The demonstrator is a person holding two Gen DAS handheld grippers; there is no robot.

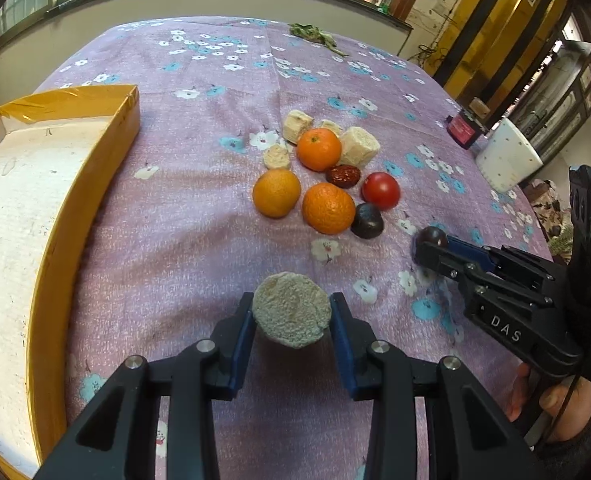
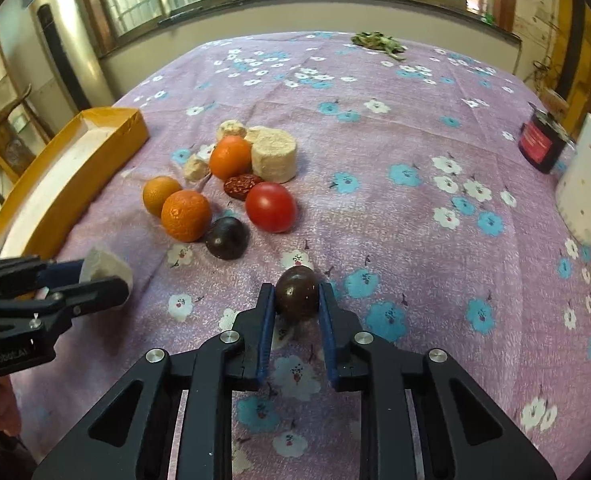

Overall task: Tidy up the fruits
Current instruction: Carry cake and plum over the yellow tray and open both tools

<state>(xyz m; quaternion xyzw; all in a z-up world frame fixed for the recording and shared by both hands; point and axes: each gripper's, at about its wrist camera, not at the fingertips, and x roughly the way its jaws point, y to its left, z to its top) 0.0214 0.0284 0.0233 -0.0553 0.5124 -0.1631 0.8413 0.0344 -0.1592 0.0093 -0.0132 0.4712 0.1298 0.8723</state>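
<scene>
My left gripper (image 1: 291,312) is shut on a pale round chunk of fruit (image 1: 291,312), held above the purple cloth; it also shows in the right wrist view (image 2: 107,266). My right gripper (image 2: 297,294) is shut on a dark purple round fruit (image 2: 297,294), seen at the right in the left wrist view (image 1: 433,236). A pile sits mid-table: three oranges (image 1: 319,149) (image 1: 276,193) (image 1: 328,208), a red tomato (image 1: 380,191), a red date (image 1: 342,176), a dark fruit (image 1: 367,221) and several pale chunks (image 1: 359,146).
A yellow-sided box with a white floor (image 1: 55,216) lies at the left; it shows in the right wrist view too (image 2: 75,160). A white cup (image 1: 507,156) and a dark jar (image 1: 463,128) stand at the right. Green leaves (image 1: 315,36) lie at the far edge.
</scene>
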